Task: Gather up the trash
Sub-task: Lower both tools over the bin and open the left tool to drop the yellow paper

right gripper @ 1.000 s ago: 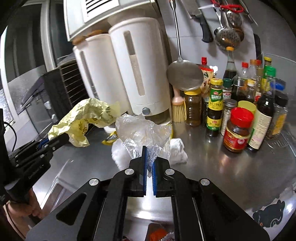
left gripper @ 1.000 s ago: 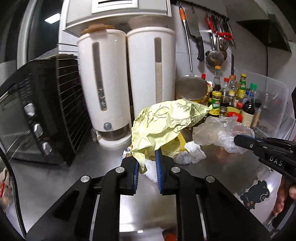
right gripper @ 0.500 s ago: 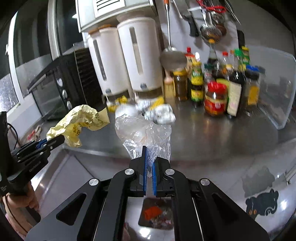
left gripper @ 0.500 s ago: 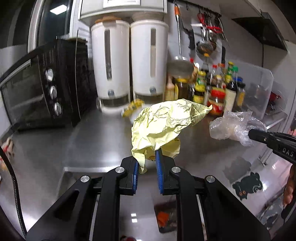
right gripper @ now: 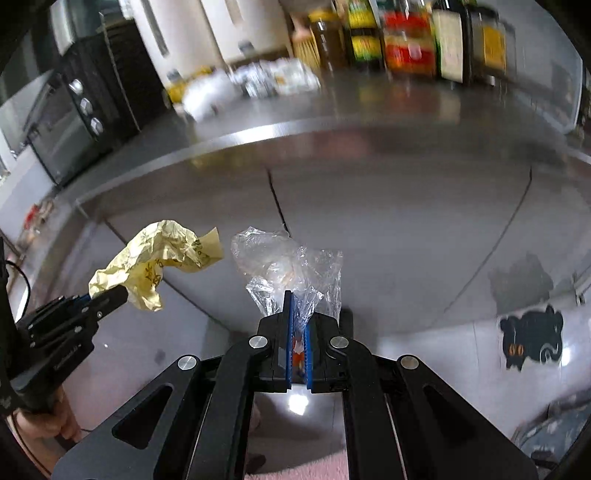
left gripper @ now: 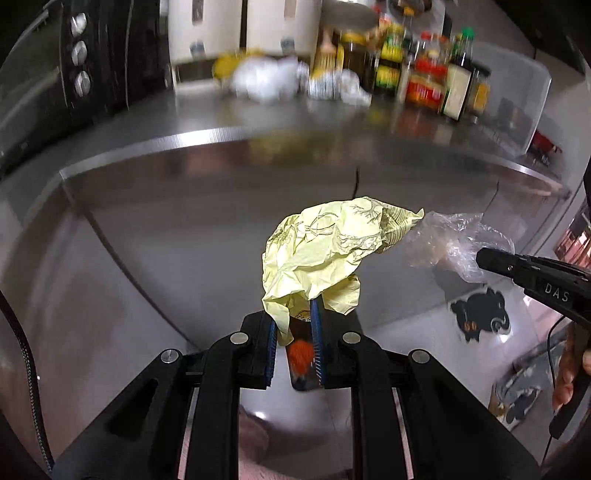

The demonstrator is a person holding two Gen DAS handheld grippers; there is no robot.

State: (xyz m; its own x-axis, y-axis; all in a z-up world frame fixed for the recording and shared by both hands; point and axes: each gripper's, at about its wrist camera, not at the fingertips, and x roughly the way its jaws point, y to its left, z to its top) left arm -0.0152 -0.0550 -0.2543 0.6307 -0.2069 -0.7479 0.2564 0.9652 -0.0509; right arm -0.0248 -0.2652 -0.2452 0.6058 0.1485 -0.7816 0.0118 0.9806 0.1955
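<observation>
Two grippers, left gripper [left gripper: 294, 325] clamping yellow wrapper [left gripper: 325, 251], right gripper [right gripper: 297, 332] clamping clear plastic [right gripper: 291, 269]

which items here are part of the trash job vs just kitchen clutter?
Job:
- yellow crumpled wrapper, held in left hand-held gripper
- clear plastic bag, held in right hand-held gripper
- white and foil scraps on the counter

Clutter:
- sauce bottles and jars
- black oven
- white dispensers
- cat sticker
</observation>
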